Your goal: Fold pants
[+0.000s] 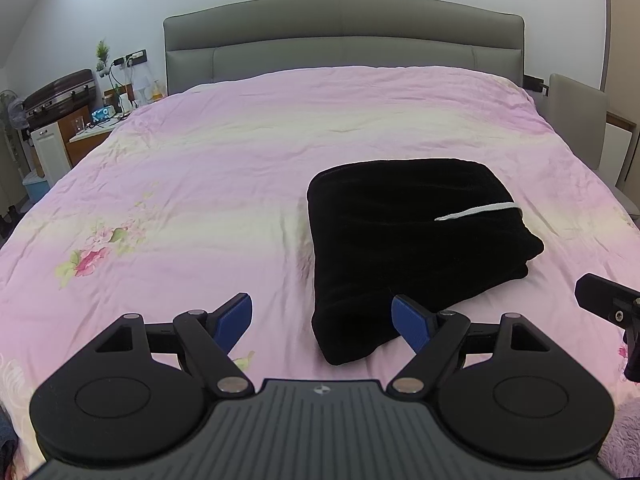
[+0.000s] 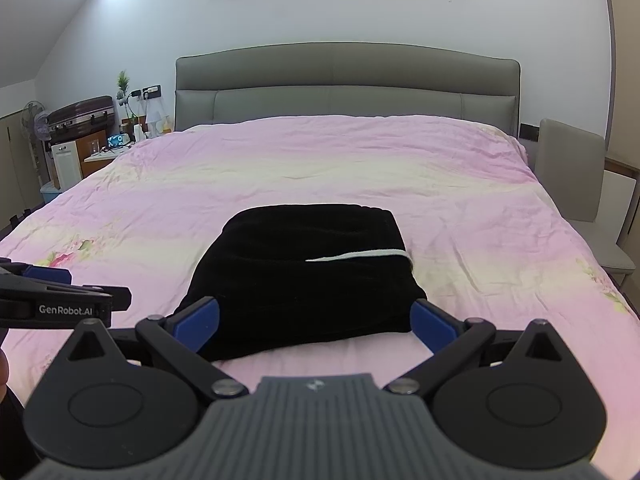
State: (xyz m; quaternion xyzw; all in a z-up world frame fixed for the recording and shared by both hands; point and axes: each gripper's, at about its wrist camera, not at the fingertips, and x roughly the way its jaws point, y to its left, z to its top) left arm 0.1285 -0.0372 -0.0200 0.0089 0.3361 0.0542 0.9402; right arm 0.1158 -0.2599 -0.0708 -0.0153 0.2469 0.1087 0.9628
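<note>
The black pants [image 1: 408,248] lie folded into a thick rectangle on the pink bed sheet [image 1: 192,184], with a white stripe [image 1: 478,211] showing on top. My left gripper [image 1: 322,322] is open and empty, hovering just short of the bundle's near left corner. In the right wrist view the pants [image 2: 296,276] lie straight ahead. My right gripper [image 2: 316,320] is open and empty, with its blue pads [image 2: 198,324] level with the bundle's near edge. The left gripper's body [image 2: 60,300] shows at the left edge of that view.
A grey padded headboard [image 1: 344,40] stands at the far end of the bed. A nightstand with clutter [image 1: 104,116] and a suitcase [image 1: 60,92] are at the far left. A grey chair [image 2: 576,176] stands at the right bedside. The sheet [image 2: 360,160] beyond the pants is bare.
</note>
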